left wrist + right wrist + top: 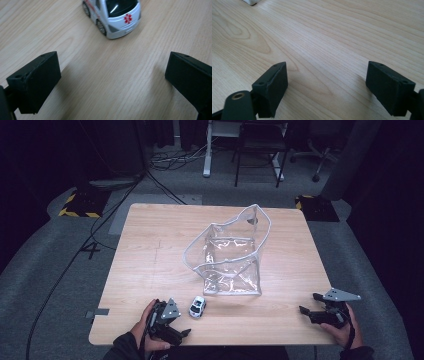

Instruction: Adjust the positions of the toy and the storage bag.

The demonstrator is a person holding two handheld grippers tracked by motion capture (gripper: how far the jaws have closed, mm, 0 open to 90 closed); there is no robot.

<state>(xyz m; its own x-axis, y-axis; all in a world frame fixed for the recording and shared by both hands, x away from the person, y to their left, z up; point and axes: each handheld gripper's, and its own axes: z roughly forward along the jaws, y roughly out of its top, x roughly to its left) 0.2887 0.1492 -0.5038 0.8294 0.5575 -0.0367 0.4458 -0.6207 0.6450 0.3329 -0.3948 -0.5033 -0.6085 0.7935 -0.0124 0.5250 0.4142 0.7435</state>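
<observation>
Left gripper (183, 332): near edge of table (150, 250), jaws wide apart, nothing between them.
Toy car (197, 306): on the table just ahead of the left gripper, apart from both jaws; white, with a red mark on the hood.
Right gripper (309, 304): near right corner, jaws apart, empty.
Bag (230, 252): clear, upright mid-table, behind the car.

A red star-shaped emblem on the toy car's (113, 17) bonnet; no legible words.
</observation>
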